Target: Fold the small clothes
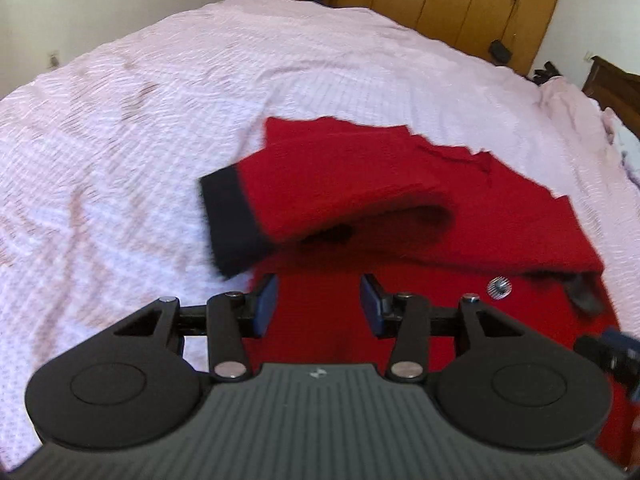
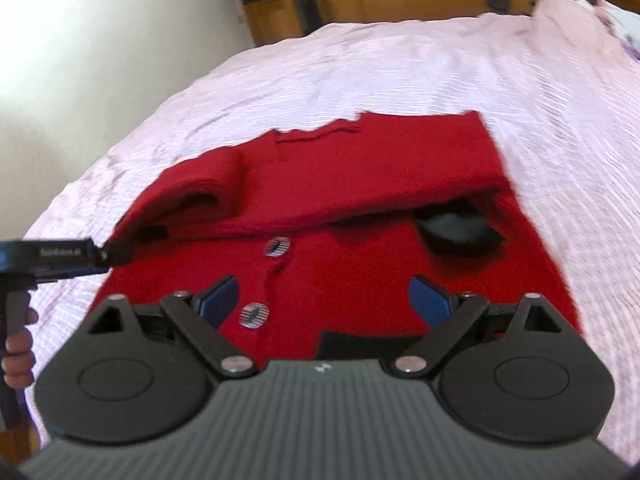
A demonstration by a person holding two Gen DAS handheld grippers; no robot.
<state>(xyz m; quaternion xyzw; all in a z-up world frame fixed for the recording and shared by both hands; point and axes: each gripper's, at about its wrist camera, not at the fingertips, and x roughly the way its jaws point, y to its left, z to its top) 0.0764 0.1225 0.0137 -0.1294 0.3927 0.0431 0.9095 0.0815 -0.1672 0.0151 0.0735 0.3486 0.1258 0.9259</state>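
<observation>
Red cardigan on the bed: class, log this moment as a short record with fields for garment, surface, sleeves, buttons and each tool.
garment: red cardigan, black cuffs
surface: pink bedspread
sleeves: both folded across the front; left-side cuff overhangs the edge
buttons: two silver buttons showing
left tool: open, empty, over the cardigan
right tool: open, empty, over the hem

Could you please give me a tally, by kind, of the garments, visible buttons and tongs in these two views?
Red cardigan: 1
Silver buttons: 2, and
Tongs: 2, left tongs and right tongs, both open
Total: 5
</observation>
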